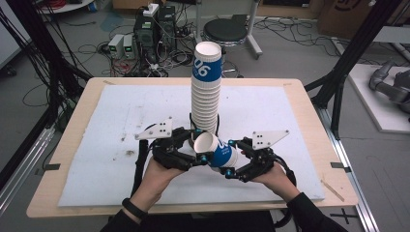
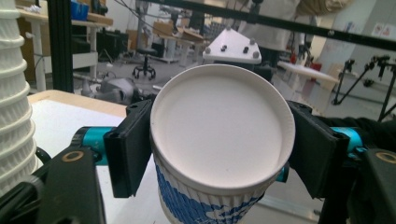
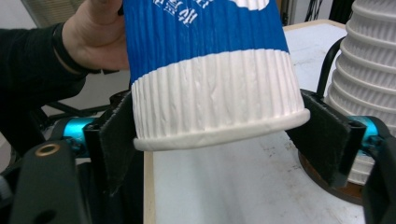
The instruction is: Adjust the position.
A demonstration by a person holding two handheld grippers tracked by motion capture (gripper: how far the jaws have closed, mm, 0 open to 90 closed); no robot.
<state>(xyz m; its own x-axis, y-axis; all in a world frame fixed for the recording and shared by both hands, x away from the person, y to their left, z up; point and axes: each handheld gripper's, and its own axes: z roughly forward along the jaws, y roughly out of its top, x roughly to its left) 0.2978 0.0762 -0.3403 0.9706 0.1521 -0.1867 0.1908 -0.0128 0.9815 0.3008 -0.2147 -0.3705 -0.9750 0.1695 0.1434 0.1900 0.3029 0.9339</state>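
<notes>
A blue-and-white ribbed paper cup (image 1: 217, 150) hangs tilted on its side just above the white mat, between both grippers. My left gripper (image 1: 201, 145) has its pads against the cup's flat white base end (image 2: 219, 126). My right gripper (image 1: 229, 157) has its pads against the rolled mouth rim of the cup (image 3: 205, 70). In the left gripper view the left gripper (image 2: 222, 149) touches the base edge on both sides. In the right gripper view the right gripper (image 3: 219, 135) meets the rim on both sides. A tall stack of upside-down cups (image 1: 206, 92) stands right behind the grippers.
The white foam mat (image 1: 121, 121) covers most of the wooden table (image 1: 77, 145), with bare room to the left and right of the hands. The stack (image 3: 369, 70) rests on a dark round base (image 3: 336, 186). A stool (image 1: 225, 31), computers and cables sit on the floor beyond.
</notes>
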